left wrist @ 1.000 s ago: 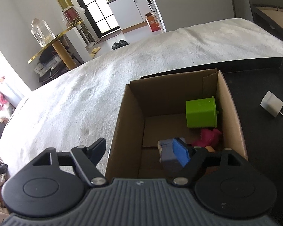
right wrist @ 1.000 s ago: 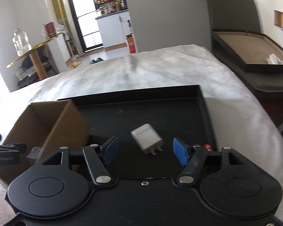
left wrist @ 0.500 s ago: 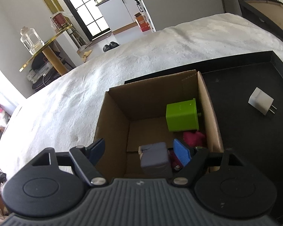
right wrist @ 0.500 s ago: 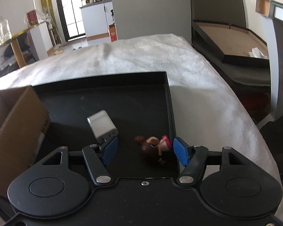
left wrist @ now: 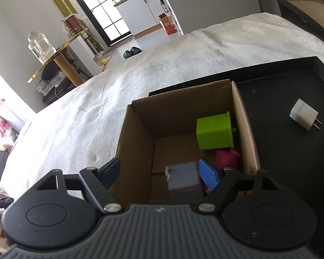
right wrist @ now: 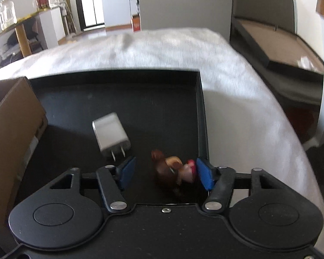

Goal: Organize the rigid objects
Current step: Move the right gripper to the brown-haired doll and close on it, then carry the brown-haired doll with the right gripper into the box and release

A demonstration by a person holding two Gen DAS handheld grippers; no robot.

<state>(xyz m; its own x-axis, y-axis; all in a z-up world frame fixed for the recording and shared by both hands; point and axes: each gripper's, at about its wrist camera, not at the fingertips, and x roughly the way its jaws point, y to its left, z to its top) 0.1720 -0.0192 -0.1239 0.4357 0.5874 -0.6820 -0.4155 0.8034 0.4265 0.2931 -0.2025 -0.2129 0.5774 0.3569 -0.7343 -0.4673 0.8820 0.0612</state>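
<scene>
Right claw (right wrist: 165, 170) closing around figurine (right wrist: 172, 170) (no legible writing).

No text is legible; faint embossed marks on the lime-green plastic cube (left wrist: 213, 130) are too small to read.

A white blanket (left wrist: 183, 64) is spread wide, rumpled and fleecy. Beyond it a gold-edged table (left wrist: 58, 54) is seen on a round post, with a glass jar (left wrist: 40, 46) and a red tin (left wrist: 72, 23) set on top — dark bags are stowed beneath. Black shoes (left wrist: 132, 51) are left on the pale floor before a dark-framed window (left wrist: 101, 6). White cabinets (left wrist: 140, 6) are topped with kitchenware, and an orange carton (left wrist: 167, 23) is stood beside them. A dark chair (right wrist: 276, 41) is placed at the right.
</scene>
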